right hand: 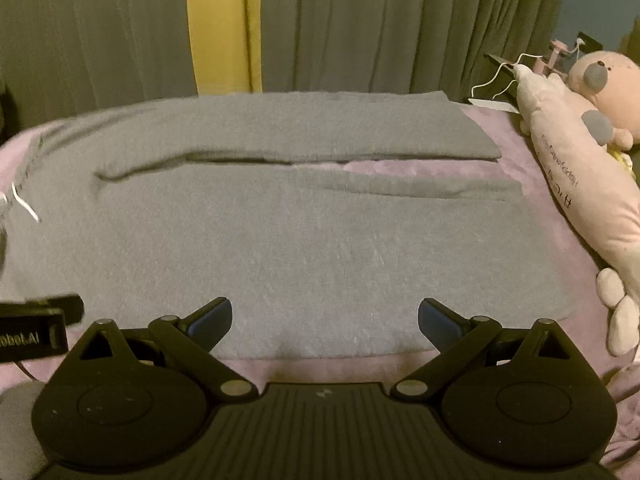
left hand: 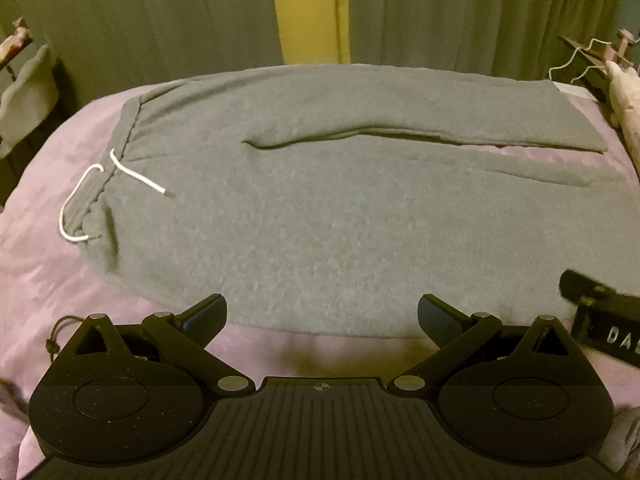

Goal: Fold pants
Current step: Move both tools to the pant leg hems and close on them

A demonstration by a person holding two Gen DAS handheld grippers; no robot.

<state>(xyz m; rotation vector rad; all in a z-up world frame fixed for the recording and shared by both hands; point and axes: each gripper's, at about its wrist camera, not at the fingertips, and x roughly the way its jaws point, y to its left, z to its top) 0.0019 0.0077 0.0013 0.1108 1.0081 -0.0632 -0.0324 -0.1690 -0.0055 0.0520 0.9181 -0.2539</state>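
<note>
Grey sweatpants lie flat on a lilac bedsheet, waistband at the left with a white drawstring, both legs running to the right. They also show in the right wrist view. My left gripper is open and empty, just above the near edge of the pants. My right gripper is open and empty over the near leg's edge. The right gripper's body shows at the right edge of the left wrist view. The left gripper's body shows at the left edge of the right wrist view.
Pink plush toys lie along the bed's right side, with a white wire hanger behind them. Grey curtains with a yellow strip hang behind the bed. A grey cloth hangs at far left.
</note>
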